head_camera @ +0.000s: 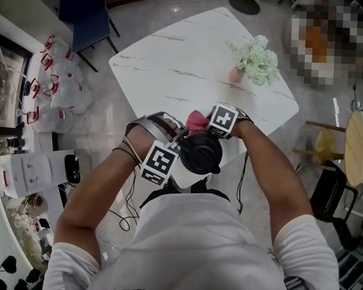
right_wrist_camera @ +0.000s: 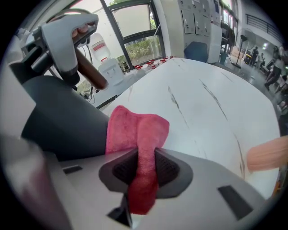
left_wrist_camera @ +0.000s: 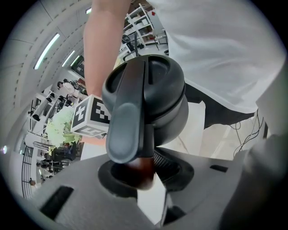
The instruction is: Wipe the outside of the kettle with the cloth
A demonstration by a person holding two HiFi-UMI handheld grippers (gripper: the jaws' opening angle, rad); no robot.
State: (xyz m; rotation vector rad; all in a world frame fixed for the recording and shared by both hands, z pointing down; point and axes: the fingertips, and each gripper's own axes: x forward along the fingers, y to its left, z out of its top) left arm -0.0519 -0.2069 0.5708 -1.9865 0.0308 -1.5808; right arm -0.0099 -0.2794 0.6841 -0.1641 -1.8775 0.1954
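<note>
Now: your left gripper (left_wrist_camera: 144,173) is clamped on the handle of the black kettle (left_wrist_camera: 153,99), which sits at the near corner of the white marble table (head_camera: 191,57). Your right gripper (right_wrist_camera: 143,168) pinches the pink cloth (right_wrist_camera: 137,130), and its free fold lies against the kettle's dark side. Pale green flowers (head_camera: 255,59) stand farther back on the table.

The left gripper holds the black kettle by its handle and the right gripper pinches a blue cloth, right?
No: the cloth in the right gripper is pink, not blue, as the right gripper view shows. The left gripper does hold the black kettle by its handle.
</note>
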